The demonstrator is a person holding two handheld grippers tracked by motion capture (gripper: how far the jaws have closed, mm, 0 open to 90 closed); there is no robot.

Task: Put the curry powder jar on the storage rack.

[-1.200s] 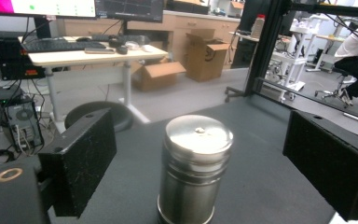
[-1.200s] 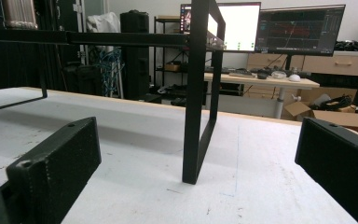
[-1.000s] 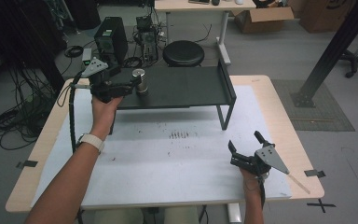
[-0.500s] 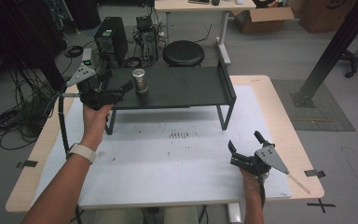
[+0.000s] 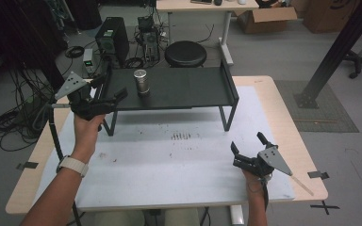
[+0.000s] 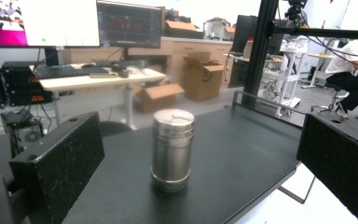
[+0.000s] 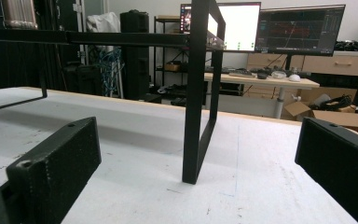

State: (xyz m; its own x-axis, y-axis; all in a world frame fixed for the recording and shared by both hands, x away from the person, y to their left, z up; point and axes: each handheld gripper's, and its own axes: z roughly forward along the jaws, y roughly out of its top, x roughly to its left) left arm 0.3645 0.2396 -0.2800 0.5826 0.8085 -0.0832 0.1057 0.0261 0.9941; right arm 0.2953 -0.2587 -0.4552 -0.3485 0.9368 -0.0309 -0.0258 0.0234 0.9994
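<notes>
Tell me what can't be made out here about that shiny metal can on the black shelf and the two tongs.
- Metal can: contents hidden by its closed lid, left gripper view.
- Same can, right gripper view: its top is cut off by the upper edge.
- Black shelf: its near left leg is covered by the left tongs, high view.
- Right tongs: handle hidden under the grey plate and the hand, high view.
- Monitor text: too small, both gripper views.

Left gripper (image 5: 109, 96) drew back from the steel canister (image 5: 141, 82) toward the shelf's (image 5: 188, 89) left end, jaws having just opened wider, empty.
</notes>
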